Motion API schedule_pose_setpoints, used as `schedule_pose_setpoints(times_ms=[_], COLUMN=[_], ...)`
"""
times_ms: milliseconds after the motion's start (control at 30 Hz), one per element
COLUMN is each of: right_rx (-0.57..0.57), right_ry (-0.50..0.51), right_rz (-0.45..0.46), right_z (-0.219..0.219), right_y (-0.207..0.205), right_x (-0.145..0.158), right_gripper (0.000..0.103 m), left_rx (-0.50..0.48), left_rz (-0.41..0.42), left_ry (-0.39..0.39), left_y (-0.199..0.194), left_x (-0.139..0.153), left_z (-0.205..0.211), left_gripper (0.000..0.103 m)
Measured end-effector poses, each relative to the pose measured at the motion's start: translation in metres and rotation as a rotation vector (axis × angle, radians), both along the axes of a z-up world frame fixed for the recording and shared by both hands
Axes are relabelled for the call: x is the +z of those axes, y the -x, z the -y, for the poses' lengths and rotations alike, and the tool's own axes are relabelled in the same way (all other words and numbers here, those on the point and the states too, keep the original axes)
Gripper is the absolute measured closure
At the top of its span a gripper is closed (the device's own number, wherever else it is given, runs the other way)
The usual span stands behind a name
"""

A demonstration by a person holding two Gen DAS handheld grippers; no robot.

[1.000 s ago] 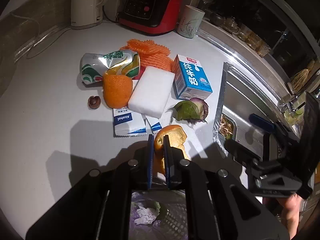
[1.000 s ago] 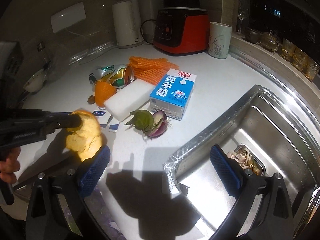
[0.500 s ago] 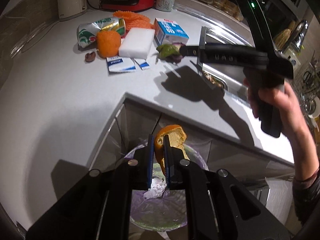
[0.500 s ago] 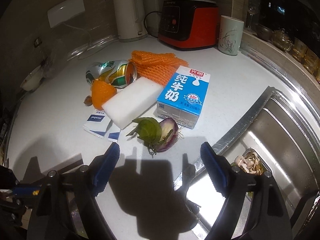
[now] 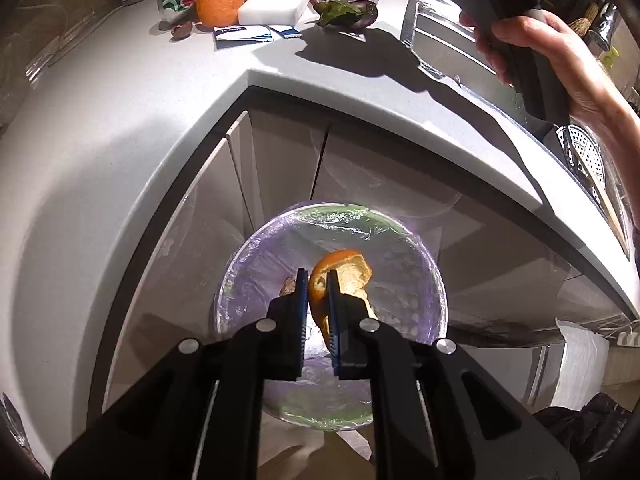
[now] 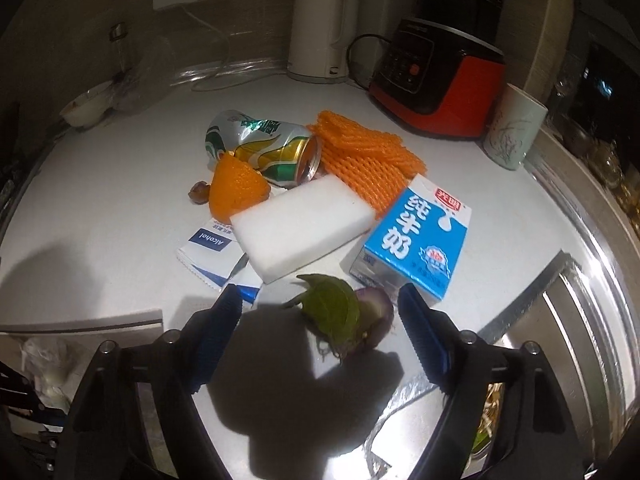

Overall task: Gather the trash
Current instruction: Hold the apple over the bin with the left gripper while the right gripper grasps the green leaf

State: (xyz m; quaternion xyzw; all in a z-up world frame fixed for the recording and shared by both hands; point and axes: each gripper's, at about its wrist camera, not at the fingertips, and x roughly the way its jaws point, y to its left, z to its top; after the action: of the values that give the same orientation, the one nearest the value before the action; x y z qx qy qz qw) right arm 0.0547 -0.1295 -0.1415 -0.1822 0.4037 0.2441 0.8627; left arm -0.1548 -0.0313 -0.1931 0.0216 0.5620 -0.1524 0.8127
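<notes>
Orange peel now over bin (clamped)

Open mouth of lined bin clear below left gripper, pinched on orange peel; tabletop edge and cabinet doors close behind. Bare tabletop wide open toward left and near edge. Ahead of right gripper, jaws parted and closing in, vegetable scrap between them, untouched. Tight flanks: milk carton just right, white block and alcohol sachets just behind left. Sink rim bounds right side.
</notes>
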Motion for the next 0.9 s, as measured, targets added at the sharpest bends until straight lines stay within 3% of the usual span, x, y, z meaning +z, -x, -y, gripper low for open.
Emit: schedule_pose_setpoints(times_ms=[67,200,367,700,900], right_rx=[0.021,0.049,0.063,0.042,0.057], right_ry=[0.033,0.072,0.071,-0.063,-0.123], right_rz=[-0.018,-0.042,-0.065,-0.07,-0.045], right_z=[-0.004,-0.006,-0.005,0.015,0.026], right_y=[-0.009,-0.016,-0.017,-0.006,0.037], right_x=[-0.009,-0.023,-0.027,-0.003,0.023], right_gripper=[0.039,0.049,0.079,0.09,0.09], left_rx=[0.014,0.041,0.05,0.056,0.064], left_rz=[0.011,0.032,0.044,0.046,0.059], left_ry=[0.008,0.023,0.021,0.024,0.028], left_y=[0.001,0.0,0.0,-0.009,-0.008], left_x=[0.005,0.013,0.019,0.023,0.028], left_z=[-0.001,-0.005,-0.007,-0.009,-0.009], left_gripper=[0.094,0.094,0.094,0.094,0.094])
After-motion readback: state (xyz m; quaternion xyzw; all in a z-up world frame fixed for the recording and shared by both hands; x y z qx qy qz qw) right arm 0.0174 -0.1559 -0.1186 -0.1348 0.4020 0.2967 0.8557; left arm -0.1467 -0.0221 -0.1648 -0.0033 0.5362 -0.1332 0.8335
